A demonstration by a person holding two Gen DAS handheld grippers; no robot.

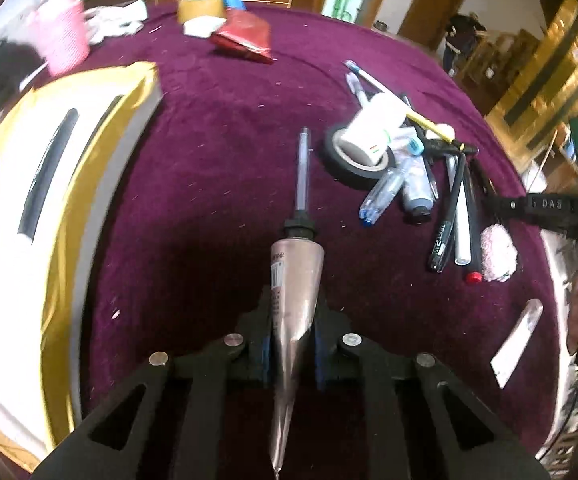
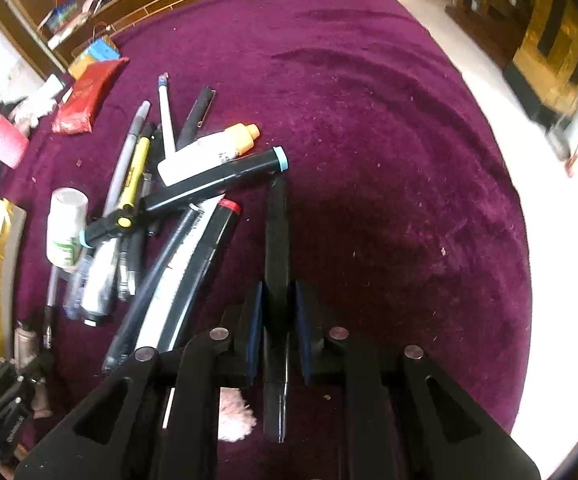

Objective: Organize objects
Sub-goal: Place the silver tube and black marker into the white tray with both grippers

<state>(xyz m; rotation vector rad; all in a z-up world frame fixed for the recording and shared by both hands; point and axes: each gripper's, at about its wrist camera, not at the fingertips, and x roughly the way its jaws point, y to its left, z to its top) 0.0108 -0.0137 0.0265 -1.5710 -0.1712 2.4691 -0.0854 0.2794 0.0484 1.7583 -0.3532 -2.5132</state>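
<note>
My left gripper (image 1: pixel 292 320) is shut on a rose-gold cosmetic tube (image 1: pixel 295 280) with a black cap, held above the purple cloth. A clear pen (image 1: pixel 303 168) lies just beyond the tube's cap. My right gripper (image 2: pixel 279 312) is shut on a black pen (image 2: pixel 276 248), to the right of a pile of pens and markers (image 2: pixel 161 220). The same pile (image 1: pixel 429 168) shows in the left wrist view, with a black tape roll (image 1: pixel 353 160) and a white bottle (image 1: pixel 373 132).
A gold-edged white box (image 1: pixel 49 208) lies left on the purple table cloth (image 2: pixel 369 120). A red packet (image 1: pixel 245 36), a tan tape roll (image 1: pixel 201 8) and a pink cup (image 1: pixel 63 36) stand at the back. A pink fluffy thing (image 1: pixel 499 254) and a flat clear piece (image 1: pixel 517 340) lie right.
</note>
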